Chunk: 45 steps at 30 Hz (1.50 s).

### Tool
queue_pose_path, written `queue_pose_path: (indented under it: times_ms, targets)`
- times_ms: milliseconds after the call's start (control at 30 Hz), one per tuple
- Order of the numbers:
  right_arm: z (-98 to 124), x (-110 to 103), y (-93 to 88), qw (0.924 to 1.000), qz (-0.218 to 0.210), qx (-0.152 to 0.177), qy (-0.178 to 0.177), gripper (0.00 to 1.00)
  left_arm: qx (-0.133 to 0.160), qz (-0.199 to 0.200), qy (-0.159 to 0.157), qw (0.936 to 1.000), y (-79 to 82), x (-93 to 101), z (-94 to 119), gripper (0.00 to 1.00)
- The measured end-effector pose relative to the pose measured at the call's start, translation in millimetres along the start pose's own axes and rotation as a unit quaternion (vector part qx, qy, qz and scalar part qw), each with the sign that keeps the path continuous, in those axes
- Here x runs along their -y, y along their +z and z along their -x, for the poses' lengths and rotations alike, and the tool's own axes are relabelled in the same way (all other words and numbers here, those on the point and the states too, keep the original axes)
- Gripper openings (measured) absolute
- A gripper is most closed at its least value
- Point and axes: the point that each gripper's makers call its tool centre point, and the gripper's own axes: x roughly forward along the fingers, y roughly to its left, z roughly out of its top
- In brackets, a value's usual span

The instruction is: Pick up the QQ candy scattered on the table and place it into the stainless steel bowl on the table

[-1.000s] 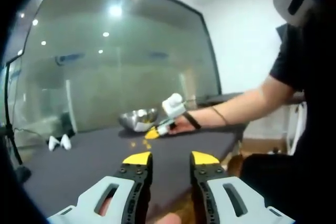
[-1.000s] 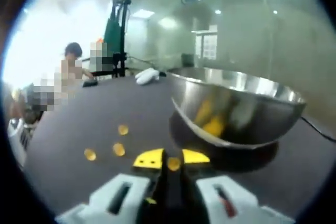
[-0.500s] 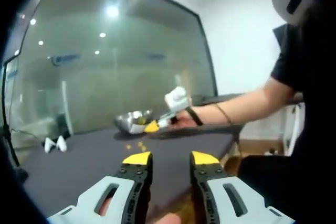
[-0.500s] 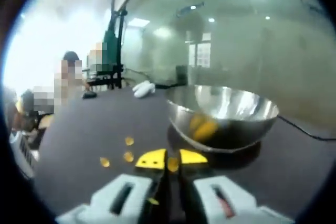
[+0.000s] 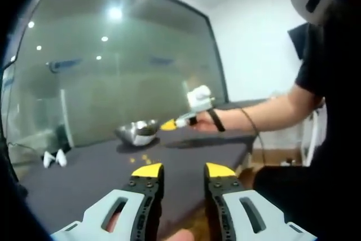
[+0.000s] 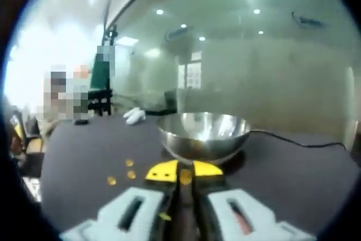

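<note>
In the right gripper view, my right gripper is shut on a yellow QQ candy, held above the dark table just short of the stainless steel bowl. Three loose yellow candies lie on the table to its left. In the left gripper view, my left gripper hangs open over the near table edge with nothing between its jaws. Far ahead the right gripper shows, held by a person's hand beside the bowl, above the scattered candies.
A dark table runs to a glass wall behind. A white object lies at the far left of the table, the white object showing behind the bowl in the right gripper view. A black cable trails right of the bowl. People sit in the left background.
The right gripper has risen and drawn back from the bowl with the candy still held. The left gripper stayed open and still.
</note>
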Motion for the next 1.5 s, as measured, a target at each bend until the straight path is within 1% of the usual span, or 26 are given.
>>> queue_pose_path:
  times_ms: [100,167,200,300,367,400,433,467,533,567,600,633,667,700,733,867,967,1067,1133,1167,1200,1233,1367,1433,1500]
  targets:
    - [1.1,5.5,8.1,0.9997,0.001,0.008,-0.023,0.09,-0.002,-0.001,-0.001,1.0,-1.1,1.1,0.4,0.3]
    - [-0.8,9.7,20.5,0.9988,0.02,0.012,-0.042,0.09,-0.001,0.003,0.002,1.0,-1.3,-0.2,1.3,0.3]
    - [-3.2,9.9,27.5,0.9986,0.024,0.016,-0.045,0.09,-0.002,0.004,0.005,1.0,-1.9,-1.1,1.7,0.3]
    - [-22.0,13.8,48.1,0.9984,0.035,0.019,-0.041,0.09,-0.007,0.005,0.008,0.9999,-4.8,-1.6,2.9,0.3]
    - [-34.0,20.1,57.3,0.9976,0.043,0.026,-0.048,0.09,-0.005,0.008,0.008,0.9999,-5.0,-1.3,4.6,0.3]
    - [-42.9,26.7,62.6,0.9977,0.034,0.024,-0.053,0.09,-0.003,0.011,0.008,0.9999,-5.1,-1.1,4.9,0.3]
    - [-51.4,27.6,65.7,0.9979,0.032,0.025,-0.051,0.09,-0.001,0.012,0.008,0.9999,-5.6,-0.7,5.2,0.3]
    - [-61.2,22.6,64.9,0.998,0.034,0.024,-0.046,0.1,-0.001,0.013,0.008,0.9999,-6.1,0.1,5.1,0.3]
    - [-73.8,24.4,65.4,0.9979,0.038,0.018,-0.049,0.1,-0.002,0.012,0.006,0.9999,-7.1,1.5,4.9,0.3]
    - [-83.5,27.0,65.6,0.9979,0.038,0.013,-0.051,0.1,-0.002,0.011,0.006,0.9999,-7.1,1.8,5.0,0.3]
    - [-88.5,26.4,60.4,0.9986,0.022,-0.004,-0.048,0.1,-0.001,0.012,0.006,0.9999,-6.8,2.0,5.3,0.3]
    - [-94.8,23.6,53.5,0.9988,0.017,-0.026,-0.039,0.1,0.0,0.013,0.007,0.9999,-6.6,1.6,5.6,0.3]
    - [-95.8,19.5,49.6,0.9986,0.013,-0.037,-0.036,0.1,0.0,0.014,0.008,0.9999,-6.8,1.4,6.0,0.3]
    - [-99.1,21.6,52.9,0.9987,0.015,-0.026,-0.042,0.1,-0.001,0.015,0.007,0.9999,-7.7,1.5,6.6,0.3]
    - [-100.9,22.4,54.4,0.9985,0.02,-0.023,-0.046,0.1,-0.003,0.015,0.006,0.9999,-8.9,1.3,7.0,0.3]
    - [-107.9,26.6,58.1,0.9984,0.018,-0.022,-0.049,0.1,-0.006,0.017,0.009,0.9998,-9.7,0.2,7.8,0.3]
    - [-110.1,25.6,57.7,0.9983,0.031,-0.022,-0.045,0.1,-0.004,0.02,0.011,0.9997,-10.2,-1.6,8.6,0.3]
    - [-110.1,25.1,56.8,0.9983,0.032,-0.023,-0.042,0.11,-0.004,0.023,0.016,0.9996,-11.2,-4.9,9.3,0.3]
    - [-108.7,27.1,60.4,0.9986,0.026,-0.009,-0.044,0.18,-0.003,0.024,0.015,0.9996,-10.8,-5.0,9.2,0.3]
    - [-108.3,29.0,60.5,0.9985,0.024,-0.01,-0.049,0.23,-0.003,0.024,0.015,0.9996,-11.1,-5.1,9.0,0.3]
    - [-109.5,34.9,59.0,0.9983,0.023,-0.016,-0.051,0.23,-0.005,0.023,0.015,0.9996,-11.7,-5.7,8.1,0.3]
    - [-108.3,36.3,57.3,0.9983,0.02,-0.021,-0.052,0.22,-0.006,0.023,0.015,0.9996,-11.9,-5.9,7.9,0.3]
    - [-99.8,37.7,59.0,0.9982,0.018,-0.016,-0.055,0.22,-0.003,0.022,0.012,0.9997,-10.1,-4.2,6.1,0.3]
    - [-92.9,36.3,56.0,0.9984,0.012,-0.017,-0.053,0.22,-0.004,0.021,0.011,0.9997,-10.3,-4.2,5.6,0.3]
    - [-87.4,36.3,54.0,0.9983,0.017,-0.017,-0.053,0.21,-0.003,0.022,0.009,0.9997,-9.7,-3.8,5.2,0.3]
